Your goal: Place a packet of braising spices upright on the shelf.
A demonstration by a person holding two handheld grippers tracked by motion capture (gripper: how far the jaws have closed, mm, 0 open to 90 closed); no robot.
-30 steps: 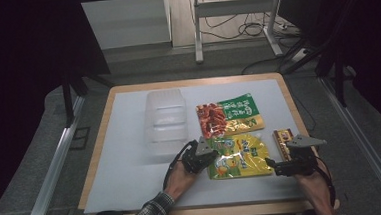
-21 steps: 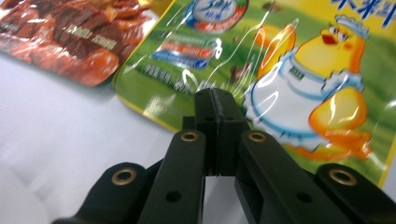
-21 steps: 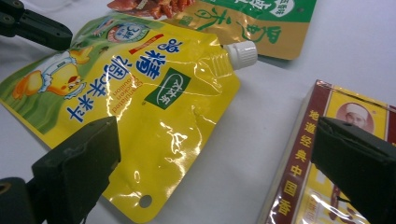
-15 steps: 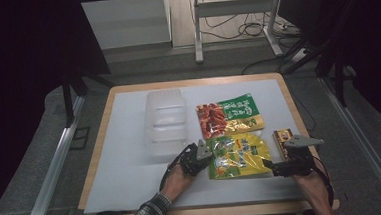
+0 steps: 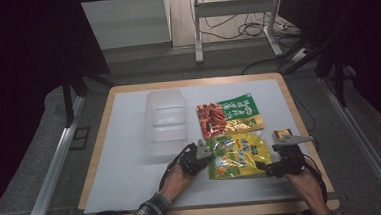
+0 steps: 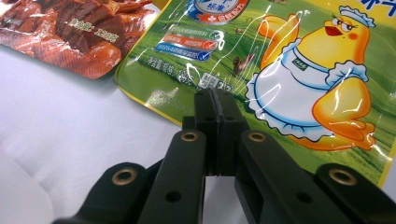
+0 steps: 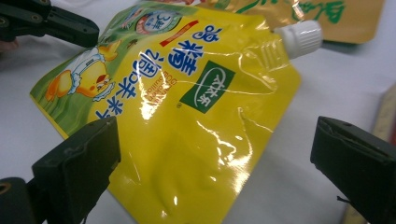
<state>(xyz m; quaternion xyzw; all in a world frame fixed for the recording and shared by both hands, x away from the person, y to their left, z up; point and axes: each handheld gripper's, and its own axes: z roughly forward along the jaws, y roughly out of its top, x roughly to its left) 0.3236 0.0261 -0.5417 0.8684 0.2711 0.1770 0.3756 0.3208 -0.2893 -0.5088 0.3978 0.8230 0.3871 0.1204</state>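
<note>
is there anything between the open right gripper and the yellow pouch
Nothing visible. The right gripper has its jaws spread wide right at the near edge of the yellow spouted pouch, with no object between. The left gripper is shut at its far edge.

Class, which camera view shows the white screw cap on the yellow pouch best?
The right gripper view: the white cap sits sharp and close at the corner of the yellow pouch, its ridges plain. In the high view the pouch is small and the cap cannot be made out. The left gripper view frames the pouch's chick picture instead.
</note>
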